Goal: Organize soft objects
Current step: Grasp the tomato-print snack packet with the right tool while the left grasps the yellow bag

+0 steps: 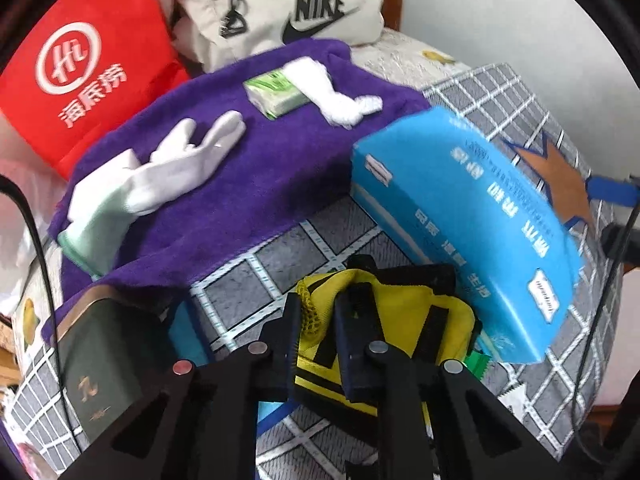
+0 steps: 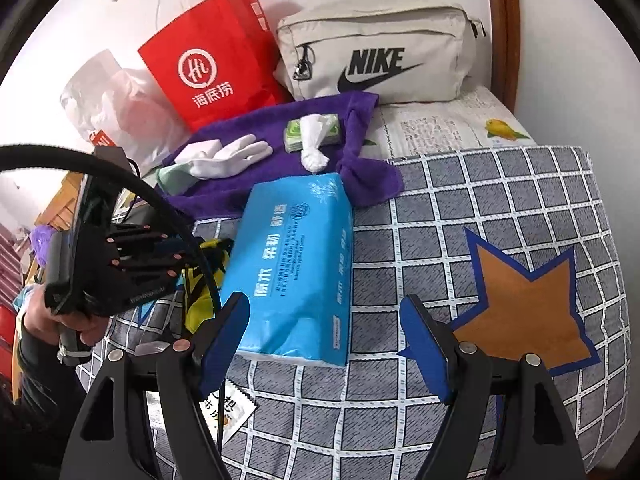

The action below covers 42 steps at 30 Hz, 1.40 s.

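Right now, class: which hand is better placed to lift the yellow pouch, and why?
Left. The left gripper is already shut on the yellow pouch; the right gripper hangs open by the blue tissue pack.

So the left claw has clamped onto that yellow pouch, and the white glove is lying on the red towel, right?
Not quite: the towel under the white glove is purple, not red; the red thing is the paper bag behind it. The right wrist view shows this. The left claw has indeed clamped onto the yellow pouch.
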### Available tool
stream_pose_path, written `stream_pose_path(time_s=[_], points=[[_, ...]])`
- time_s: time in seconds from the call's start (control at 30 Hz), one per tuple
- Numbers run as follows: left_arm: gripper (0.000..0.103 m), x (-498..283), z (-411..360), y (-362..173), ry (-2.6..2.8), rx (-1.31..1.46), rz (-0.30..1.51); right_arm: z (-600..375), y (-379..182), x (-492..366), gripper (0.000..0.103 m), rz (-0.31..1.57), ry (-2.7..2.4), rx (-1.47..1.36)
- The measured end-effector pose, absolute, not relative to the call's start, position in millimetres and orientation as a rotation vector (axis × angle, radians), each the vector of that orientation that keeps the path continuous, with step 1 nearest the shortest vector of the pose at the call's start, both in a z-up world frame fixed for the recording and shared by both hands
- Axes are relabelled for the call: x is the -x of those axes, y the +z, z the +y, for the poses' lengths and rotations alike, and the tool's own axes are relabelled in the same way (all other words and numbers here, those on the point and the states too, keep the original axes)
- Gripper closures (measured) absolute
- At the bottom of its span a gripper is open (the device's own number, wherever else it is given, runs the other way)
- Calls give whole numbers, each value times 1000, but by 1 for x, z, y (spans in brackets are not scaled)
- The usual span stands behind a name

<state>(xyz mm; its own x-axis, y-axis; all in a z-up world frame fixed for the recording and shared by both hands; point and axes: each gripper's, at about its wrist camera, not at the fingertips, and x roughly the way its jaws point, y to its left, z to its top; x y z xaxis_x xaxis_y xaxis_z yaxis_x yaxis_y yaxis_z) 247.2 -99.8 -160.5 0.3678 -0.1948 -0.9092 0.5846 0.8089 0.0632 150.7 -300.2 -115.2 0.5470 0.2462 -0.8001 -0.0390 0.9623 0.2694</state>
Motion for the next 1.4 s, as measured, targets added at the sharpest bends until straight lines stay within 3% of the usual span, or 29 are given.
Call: stream_pose_path(time_s=[0.8, 1.2, 1.4], points=[[87, -202, -39, -80, -499, -212, 941, -251, -102, -103, 26, 960, 302, -180], [87, -180, -12, -71, -462, -160, 918, -211, -161, -93, 25, 1017, 419, -114], [87, -172, -5, -70, -460, -154, 912, -197, -182, -94, 18, 1029, 405, -40]])
